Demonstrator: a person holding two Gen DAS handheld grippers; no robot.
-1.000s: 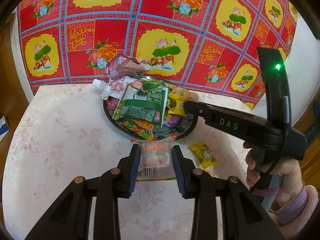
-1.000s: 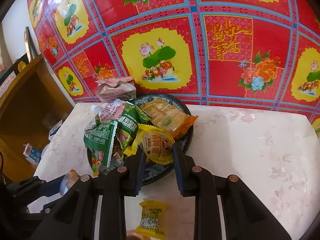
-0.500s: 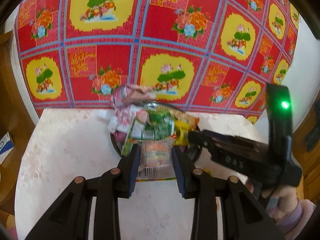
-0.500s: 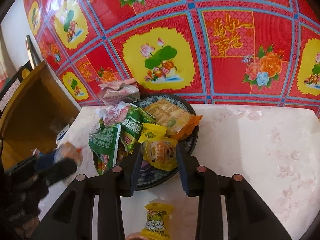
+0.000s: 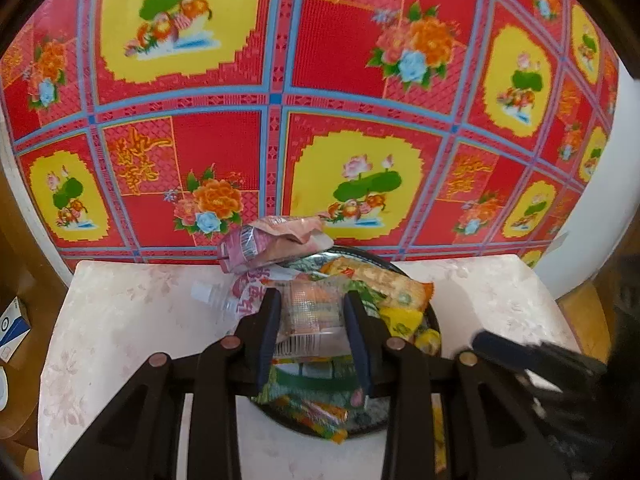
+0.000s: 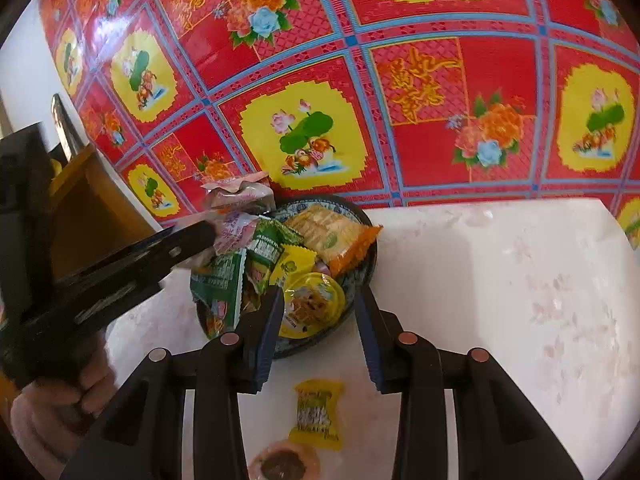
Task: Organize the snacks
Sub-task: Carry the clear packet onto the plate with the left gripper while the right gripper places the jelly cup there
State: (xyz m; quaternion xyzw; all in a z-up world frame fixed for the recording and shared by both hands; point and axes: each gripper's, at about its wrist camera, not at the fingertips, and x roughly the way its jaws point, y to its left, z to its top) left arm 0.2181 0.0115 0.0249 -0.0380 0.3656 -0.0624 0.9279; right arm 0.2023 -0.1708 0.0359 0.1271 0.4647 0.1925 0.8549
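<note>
A clear crinkly snack packet (image 5: 310, 318) is pinched in the left gripper (image 5: 312, 332), held right above the piled plate (image 6: 360, 280). It's probably light, floppy and slick, so it's best gripped mid-body, not by the seam. The right gripper (image 6: 320, 334) is being opened, and a yellow jelly cup (image 6: 310, 310) is lying loose between its jaws on the plate. Just beside the plate a yellow candy (image 6: 318, 414) is left on the pale floral tabletop (image 6: 500, 280); behind the plate a red patterned cloth (image 6: 440, 100) is hung.

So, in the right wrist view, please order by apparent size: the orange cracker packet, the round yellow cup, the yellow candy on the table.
1. orange cracker packet
2. round yellow cup
3. yellow candy, though it lies nearer the camera, so its rank against the cup is unsure.
</note>
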